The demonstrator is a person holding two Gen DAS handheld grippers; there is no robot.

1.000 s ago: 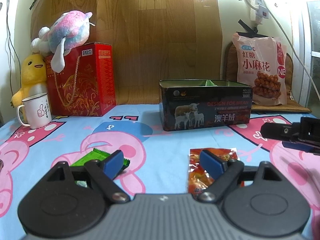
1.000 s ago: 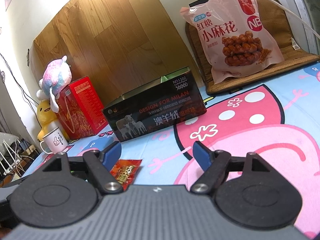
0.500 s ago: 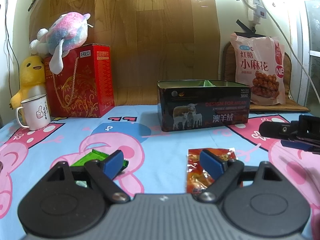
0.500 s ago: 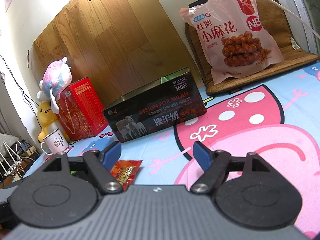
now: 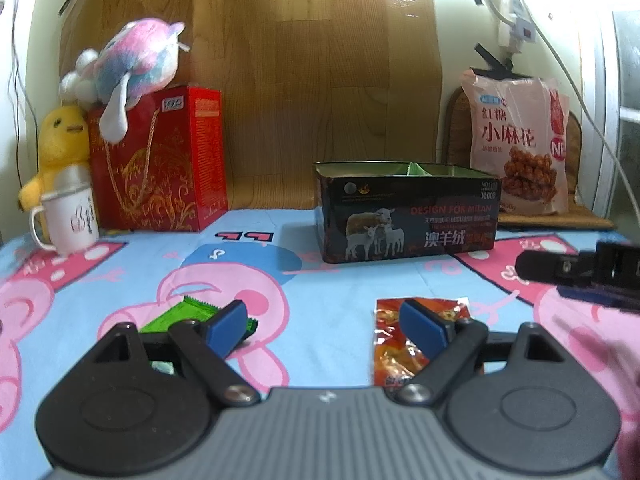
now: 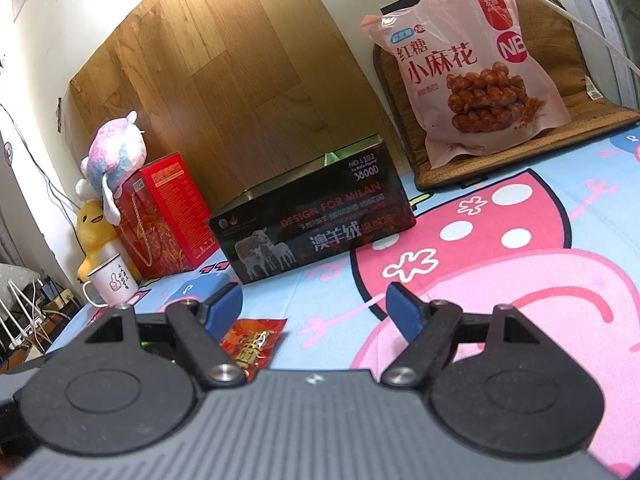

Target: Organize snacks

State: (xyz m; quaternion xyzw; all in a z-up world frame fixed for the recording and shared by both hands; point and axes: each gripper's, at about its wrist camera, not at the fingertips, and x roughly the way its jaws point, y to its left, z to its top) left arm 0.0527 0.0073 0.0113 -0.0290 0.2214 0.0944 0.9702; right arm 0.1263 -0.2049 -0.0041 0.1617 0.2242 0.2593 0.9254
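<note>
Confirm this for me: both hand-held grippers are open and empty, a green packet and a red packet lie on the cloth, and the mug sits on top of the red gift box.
Not quite: the mug stands on the cloth beside the red gift box, in front of the yellow plush; the pink plush lies on the box, as the left wrist view shows. The left hand-held gripper and right hand-held gripper are open and empty; green packet and red packet lie on the cloth.

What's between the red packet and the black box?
Nothing visible. Only bare cloth lies between the red packet and the black box, whose top is open. The green packet lies off to the left.
</note>
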